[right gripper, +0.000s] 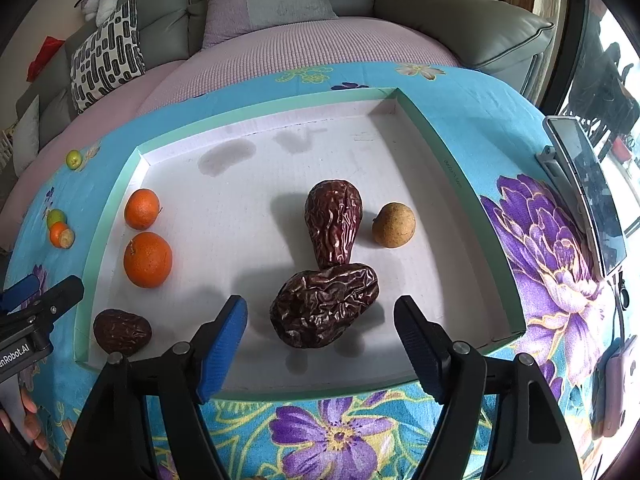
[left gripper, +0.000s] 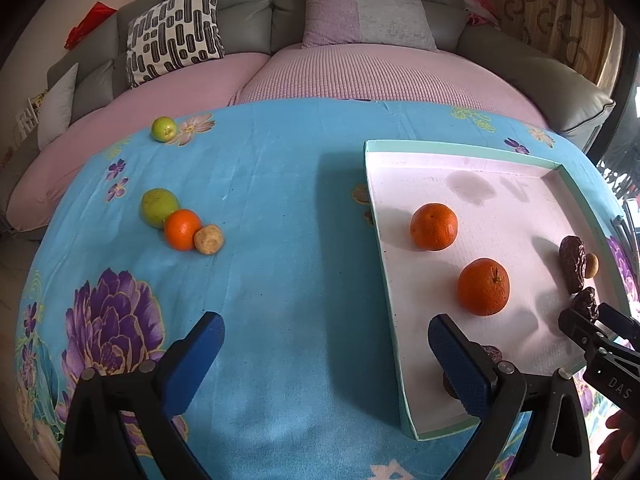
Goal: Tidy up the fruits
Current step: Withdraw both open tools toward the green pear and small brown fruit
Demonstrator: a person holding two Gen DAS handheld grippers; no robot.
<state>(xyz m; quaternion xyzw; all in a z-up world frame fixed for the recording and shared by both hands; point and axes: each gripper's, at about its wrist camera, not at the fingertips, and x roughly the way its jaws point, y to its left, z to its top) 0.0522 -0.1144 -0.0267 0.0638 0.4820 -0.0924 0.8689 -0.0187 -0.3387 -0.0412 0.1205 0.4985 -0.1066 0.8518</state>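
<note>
Wrinkled brown date [right gripper: 325,305] lies free between the right gripper's [right gripper: 320,320] wide fingers; left gripper [left gripper: 326,338] wide, empty, at nine o'clock.

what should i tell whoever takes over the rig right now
Left tool: open, empty, over the cloth beside the tray's left wall.
Right tool: open, the near date lies between its fingers, not gripped.
In tray: two oranges, three dates, one longan.
Left on the cloth: orange, longan, two green fruits.
</note>
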